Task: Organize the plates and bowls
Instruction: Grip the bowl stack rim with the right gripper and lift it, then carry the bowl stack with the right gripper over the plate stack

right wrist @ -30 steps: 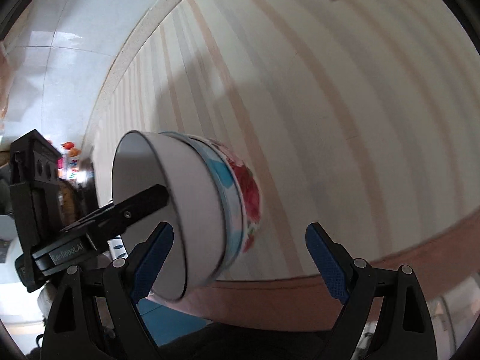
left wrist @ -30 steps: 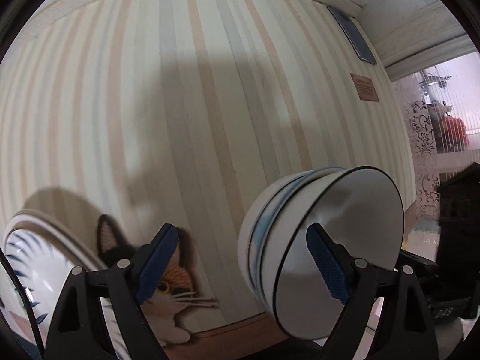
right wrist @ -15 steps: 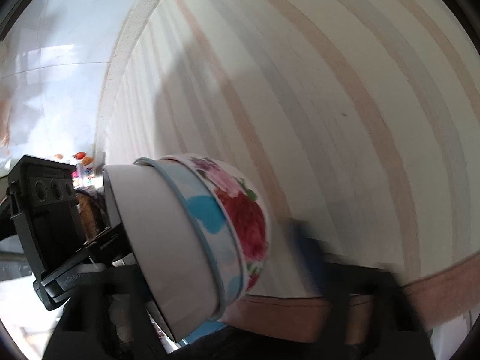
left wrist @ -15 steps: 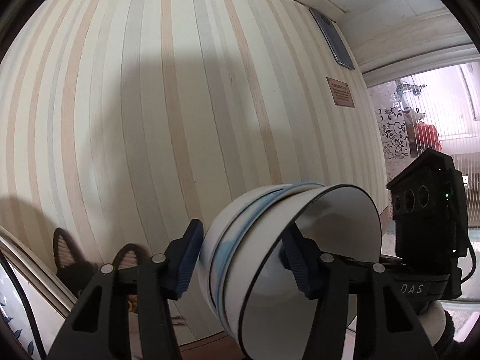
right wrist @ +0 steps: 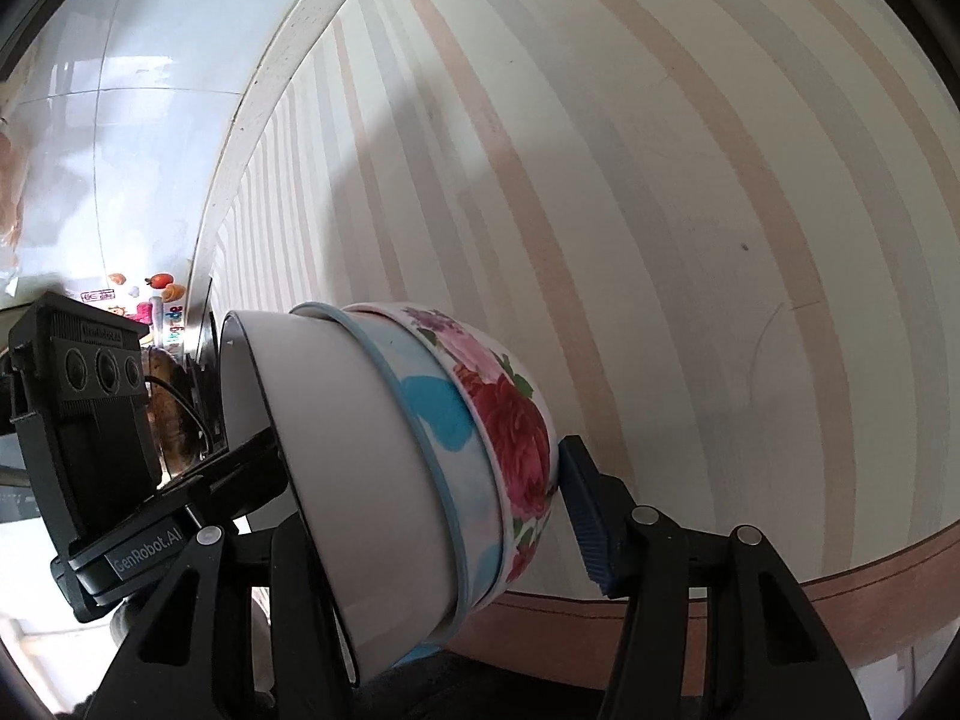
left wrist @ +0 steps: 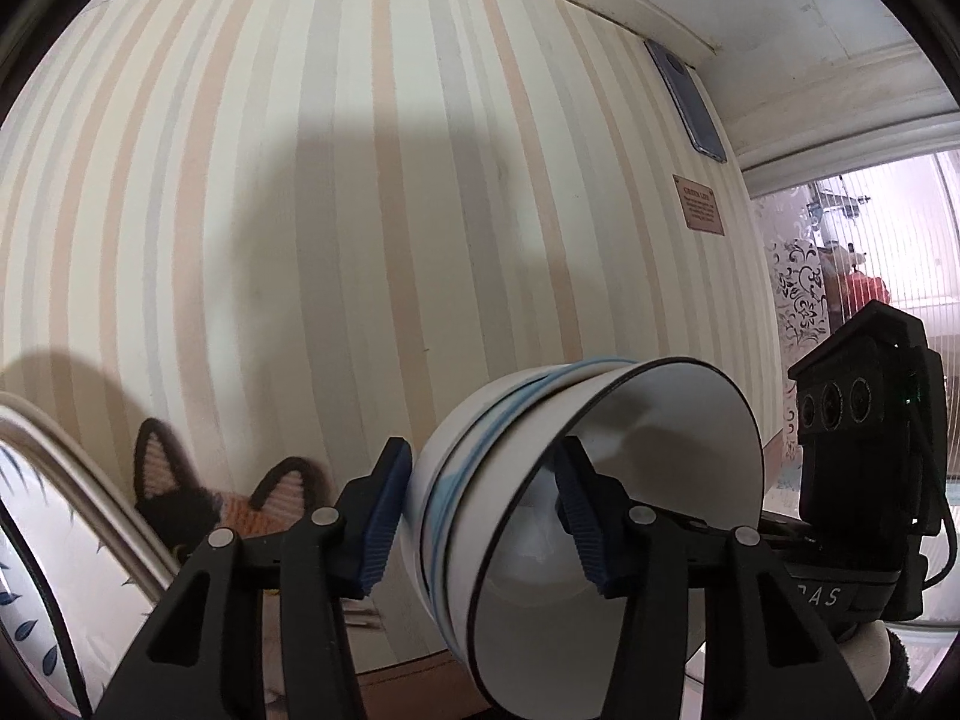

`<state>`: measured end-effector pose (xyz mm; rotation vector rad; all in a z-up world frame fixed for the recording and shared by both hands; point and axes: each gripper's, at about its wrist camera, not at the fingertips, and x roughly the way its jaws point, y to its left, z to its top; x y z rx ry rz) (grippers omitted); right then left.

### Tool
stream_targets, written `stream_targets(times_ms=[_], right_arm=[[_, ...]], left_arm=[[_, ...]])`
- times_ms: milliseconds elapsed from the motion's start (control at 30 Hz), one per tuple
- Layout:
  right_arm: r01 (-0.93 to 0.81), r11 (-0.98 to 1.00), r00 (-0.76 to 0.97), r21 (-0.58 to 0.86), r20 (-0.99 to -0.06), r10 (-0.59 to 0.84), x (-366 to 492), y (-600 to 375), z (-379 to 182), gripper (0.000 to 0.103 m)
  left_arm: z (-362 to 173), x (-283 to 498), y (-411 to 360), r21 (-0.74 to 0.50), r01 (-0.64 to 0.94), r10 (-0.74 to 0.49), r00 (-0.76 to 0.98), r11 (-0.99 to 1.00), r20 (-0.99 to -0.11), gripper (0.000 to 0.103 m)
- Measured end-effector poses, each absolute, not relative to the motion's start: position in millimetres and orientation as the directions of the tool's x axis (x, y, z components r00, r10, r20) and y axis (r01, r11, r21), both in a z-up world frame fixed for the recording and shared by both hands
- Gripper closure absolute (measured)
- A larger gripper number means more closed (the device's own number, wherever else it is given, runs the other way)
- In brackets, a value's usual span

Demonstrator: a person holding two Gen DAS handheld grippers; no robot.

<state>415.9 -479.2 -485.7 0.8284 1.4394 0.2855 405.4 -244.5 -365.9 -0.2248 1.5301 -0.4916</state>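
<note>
Flanking the bowl stack — striped wall, cat decoration.

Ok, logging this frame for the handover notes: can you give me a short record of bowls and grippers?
held item: bowl stack, three nested, tilted on its side
bottom bowl: floral bowl
left gripper: shut on the stack's wall, one finger inside
right gripper: one pad touching floral bowl; other finger hidden
background: striped wall

The stack of bowls lies tilted on its side between both tools, the left tool clamping its wall, the right tool around it, the wall behind, a plate at left.
</note>
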Motion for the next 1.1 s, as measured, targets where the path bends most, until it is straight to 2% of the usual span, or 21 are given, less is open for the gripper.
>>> stream_targets(times_ms=[300, 567, 1100], right_arm=[[0.241, 0.719, 0.154, 0.652, -0.757, 0.635, 423, -448, -458, 0.047], [0.189, 0.718, 0.146, 0.669, -0.743, 0.654, 422, -390, -429, 0.047], [0.096, 0.701, 0.0, 0.707, -0.704, 0.71, 432, -246, -443, 0.047]], left_arm=[[-340, 406, -215, -0.44, 0.152, -0.449, 0.024, 0.885, -0.893, 0.057], [-314, 400, -159, -0.423, 0.131, -0.434, 0.081, 0.897, -0.897, 0.057], [-323, 381, -45, -0.372, -0.033, -0.365, 0.128, 0.928, -0.922, 0.057]])
